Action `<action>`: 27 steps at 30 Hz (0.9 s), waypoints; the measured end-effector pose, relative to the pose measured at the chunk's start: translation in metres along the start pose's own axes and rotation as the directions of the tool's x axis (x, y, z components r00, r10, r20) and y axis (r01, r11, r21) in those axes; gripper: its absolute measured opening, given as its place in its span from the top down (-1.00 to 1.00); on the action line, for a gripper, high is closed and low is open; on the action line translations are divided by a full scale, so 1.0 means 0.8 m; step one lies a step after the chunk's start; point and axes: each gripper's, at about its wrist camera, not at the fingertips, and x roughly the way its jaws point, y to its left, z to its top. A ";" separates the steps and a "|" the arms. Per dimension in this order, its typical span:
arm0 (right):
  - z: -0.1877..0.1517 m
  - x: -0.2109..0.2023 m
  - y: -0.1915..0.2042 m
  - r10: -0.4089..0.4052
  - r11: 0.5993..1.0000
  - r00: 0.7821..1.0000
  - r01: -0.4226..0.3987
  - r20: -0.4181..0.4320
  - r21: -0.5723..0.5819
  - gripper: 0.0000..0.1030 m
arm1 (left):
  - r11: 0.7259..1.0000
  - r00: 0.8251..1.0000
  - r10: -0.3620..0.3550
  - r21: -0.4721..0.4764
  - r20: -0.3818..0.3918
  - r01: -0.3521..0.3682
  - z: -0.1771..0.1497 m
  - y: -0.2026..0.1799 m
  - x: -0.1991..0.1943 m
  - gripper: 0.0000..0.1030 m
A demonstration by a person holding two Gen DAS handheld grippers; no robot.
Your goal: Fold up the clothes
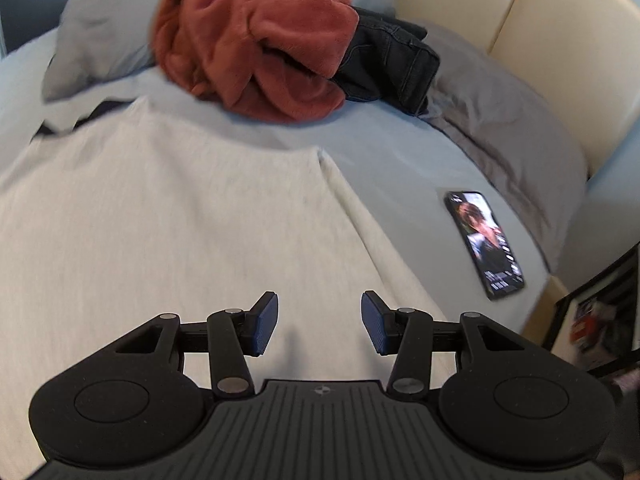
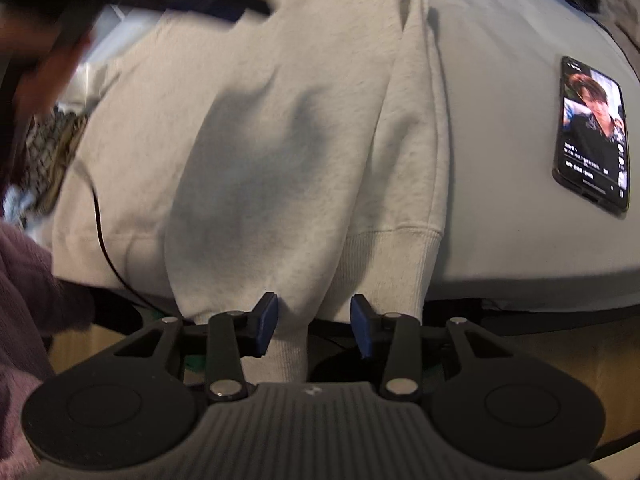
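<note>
A pale grey sweatshirt (image 1: 160, 220) lies spread flat on the blue-grey bed. My left gripper (image 1: 319, 320) hovers open over its body with nothing between the pads. In the right wrist view the same sweatshirt (image 2: 280, 120) has a sleeve folded down its front. The ribbed cuff (image 2: 288, 352) hangs over the bed's near edge. My right gripper (image 2: 313, 326) stands open around that cuff, which hangs loose between the blue pads and nearer the left one. A rust-red fleece garment (image 1: 256, 40) and black jeans (image 1: 392, 64) are heaped near the pillows.
A lit phone (image 1: 484, 244) (image 2: 592, 132) lies on the sheet right of the sweatshirt. Grey pillows (image 1: 100, 40) and a cream headboard (image 1: 540, 20) bound the far side. A blurred hand (image 2: 52, 40) crosses the upper left. A thin dark cable (image 2: 100, 232) trails over the sweatshirt's left part.
</note>
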 end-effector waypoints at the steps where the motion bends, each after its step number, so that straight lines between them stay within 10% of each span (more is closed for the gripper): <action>1: 0.001 0.002 0.002 -0.010 1.000 1.000 0.010 -0.005 -0.010 0.12 | 1.000 1.000 0.005 -0.006 -0.031 -0.005 0.014 0.002 0.011 0.15; 10: 0.011 0.003 0.012 -0.022 0.996 1.000 0.021 -0.009 -0.084 -0.03 | 0.995 0.986 0.097 0.026 -0.135 -0.094 0.115 -0.012 0.101 0.16; 23: 0.002 0.015 -0.023 0.094 0.995 0.994 -0.093 -0.053 0.020 0.03 | 0.968 0.962 0.220 0.161 -0.163 -0.194 0.148 -0.032 0.182 0.92; 27: -0.002 0.008 -0.028 0.155 0.988 0.987 -0.154 -0.045 0.027 0.74 | 0.973 0.965 0.207 0.141 -0.164 -0.184 0.154 -0.025 0.172 0.95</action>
